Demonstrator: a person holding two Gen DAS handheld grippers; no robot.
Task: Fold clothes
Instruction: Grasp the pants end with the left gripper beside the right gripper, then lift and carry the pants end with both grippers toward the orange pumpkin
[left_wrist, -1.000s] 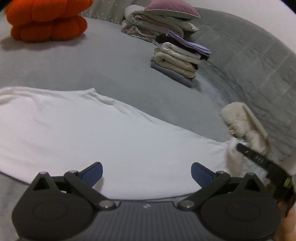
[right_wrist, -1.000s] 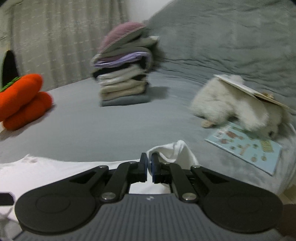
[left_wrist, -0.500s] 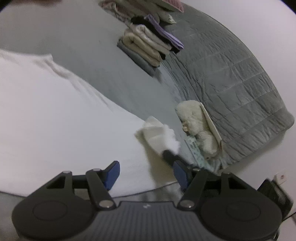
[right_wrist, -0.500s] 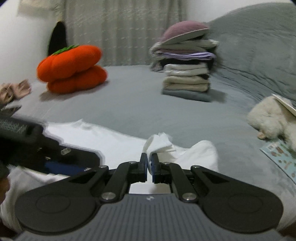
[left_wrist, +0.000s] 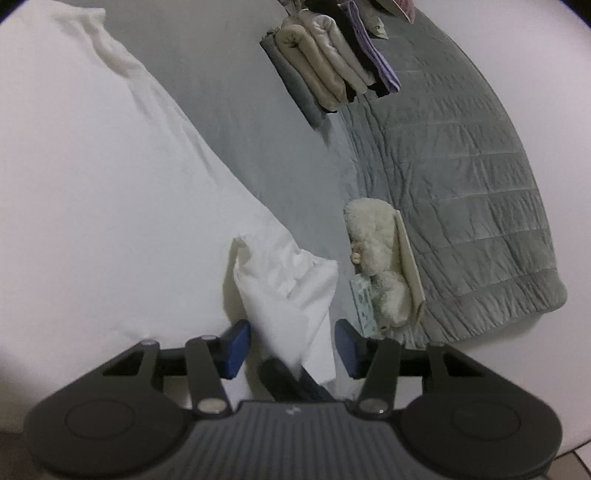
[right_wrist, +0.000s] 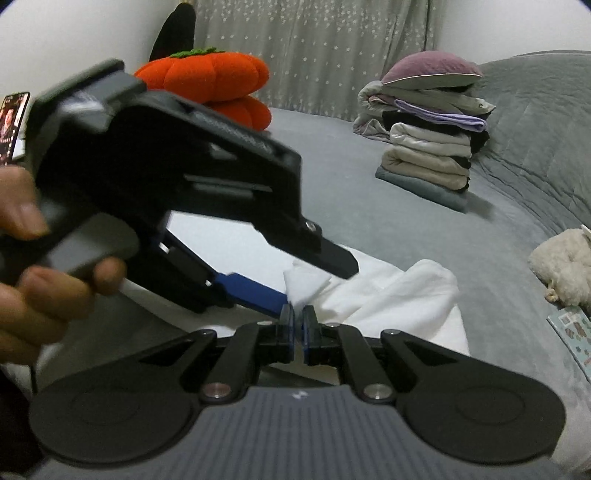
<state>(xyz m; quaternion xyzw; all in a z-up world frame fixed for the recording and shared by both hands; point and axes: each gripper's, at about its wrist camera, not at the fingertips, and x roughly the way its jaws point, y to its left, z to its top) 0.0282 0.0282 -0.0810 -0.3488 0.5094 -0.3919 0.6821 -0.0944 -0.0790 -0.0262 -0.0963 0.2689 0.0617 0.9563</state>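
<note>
A white garment (left_wrist: 110, 206) lies spread over the grey bed (left_wrist: 280, 177), and 1 corner of it is lifted into a peaked fold near the bed's edge. The right gripper (right_wrist: 298, 325) has its jaws closed on that raised corner; white cloth rises from between its 2 blue pads in the right wrist view. The left gripper (left_wrist: 291, 341) is drawn up around the same fold from the side, its jaws closing with the cloth between them. In the left wrist view a gap shows on either side of the fold, so the pads do not seem to press on it, though the near part is blurred. The dark nose of the right gripper also sits low between the left gripper's fingers (left_wrist: 236, 345), crowding the space there.

From the right wrist camera, the left gripper's black body and the hand (right_wrist: 44, 266) holding it fill the left half of the picture and hide much of the garment behind them.

Around the work area: a stack of folded clothes (right_wrist: 432, 162) topped by a mauve cushion (right_wrist: 430, 68), an orange pumpkin plush (right_wrist: 210, 85) by the curtain (right_wrist: 314, 51), a cream plush toy (left_wrist: 376, 258) lying with a picture book (right_wrist: 572, 332), and a quilted grey blanket (left_wrist: 461, 184) along the bed's far side.
</note>
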